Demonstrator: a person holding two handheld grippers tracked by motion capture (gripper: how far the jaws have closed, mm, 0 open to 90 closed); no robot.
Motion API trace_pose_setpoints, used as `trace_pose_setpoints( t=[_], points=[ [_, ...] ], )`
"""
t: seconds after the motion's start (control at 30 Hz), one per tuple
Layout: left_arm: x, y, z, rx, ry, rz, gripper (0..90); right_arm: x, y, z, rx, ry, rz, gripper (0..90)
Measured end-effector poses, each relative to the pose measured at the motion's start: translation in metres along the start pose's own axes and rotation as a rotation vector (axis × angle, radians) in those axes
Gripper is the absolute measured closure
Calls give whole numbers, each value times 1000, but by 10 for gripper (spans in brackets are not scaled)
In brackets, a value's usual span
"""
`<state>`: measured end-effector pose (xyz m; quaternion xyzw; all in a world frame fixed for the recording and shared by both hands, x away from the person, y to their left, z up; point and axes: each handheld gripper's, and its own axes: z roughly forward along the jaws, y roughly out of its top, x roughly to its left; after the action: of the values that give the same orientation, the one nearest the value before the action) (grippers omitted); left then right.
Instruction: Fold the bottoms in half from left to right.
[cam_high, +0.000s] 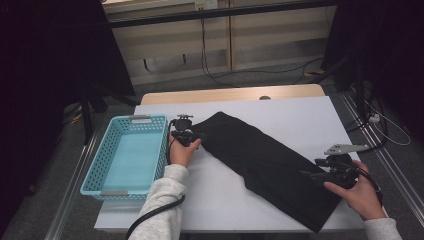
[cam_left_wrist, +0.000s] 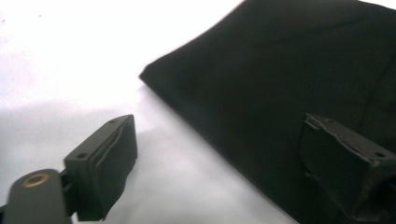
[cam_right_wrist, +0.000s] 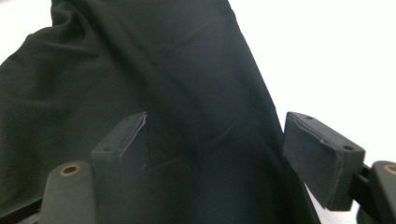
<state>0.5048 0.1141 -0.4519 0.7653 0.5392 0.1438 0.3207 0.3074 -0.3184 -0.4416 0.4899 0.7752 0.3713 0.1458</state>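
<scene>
A long black cloth (cam_high: 265, 160) lies diagonally across the white table (cam_high: 300, 112), from upper left to lower right. My left gripper (cam_high: 196, 136) stands open at the cloth's upper left end; in the left gripper view the cloth's edge (cam_left_wrist: 280, 93) runs between the spread pads (cam_left_wrist: 109, 158). My right gripper (cam_high: 312, 175) is open over the cloth's lower right end. In the right gripper view the cloth (cam_right_wrist: 140, 79) lies between and under both pads (cam_right_wrist: 322, 156), with nothing pinched.
A turquoise plastic basket (cam_high: 110, 145), with nothing inside, stands at the table's left edge. Beyond the table's far wooden edge (cam_high: 230, 94) are cables on the floor and dark stands on both sides.
</scene>
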Motion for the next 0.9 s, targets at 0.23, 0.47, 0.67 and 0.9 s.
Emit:
trace_pose_setpoints(
  t=[0.23, 0.47, 0.67, 0.9],
  points=[
    [2, 2, 6, -17, 19, -16, 186, 1, 1, -1, -12, -6, -4, 222],
    [-5, 4, 7, -23, -41, -63, 532, 2, 2, 0, -11, -1, -10, 222],
    [-5, 8, 8, -1, -76, -96, 780, 3, 2, 0, -13, 3, -14, 221],
    [-2, 19, -2, -30, -83, -98, 843, 2, 1, -1, -19, 2, -14, 219]
  ],
)
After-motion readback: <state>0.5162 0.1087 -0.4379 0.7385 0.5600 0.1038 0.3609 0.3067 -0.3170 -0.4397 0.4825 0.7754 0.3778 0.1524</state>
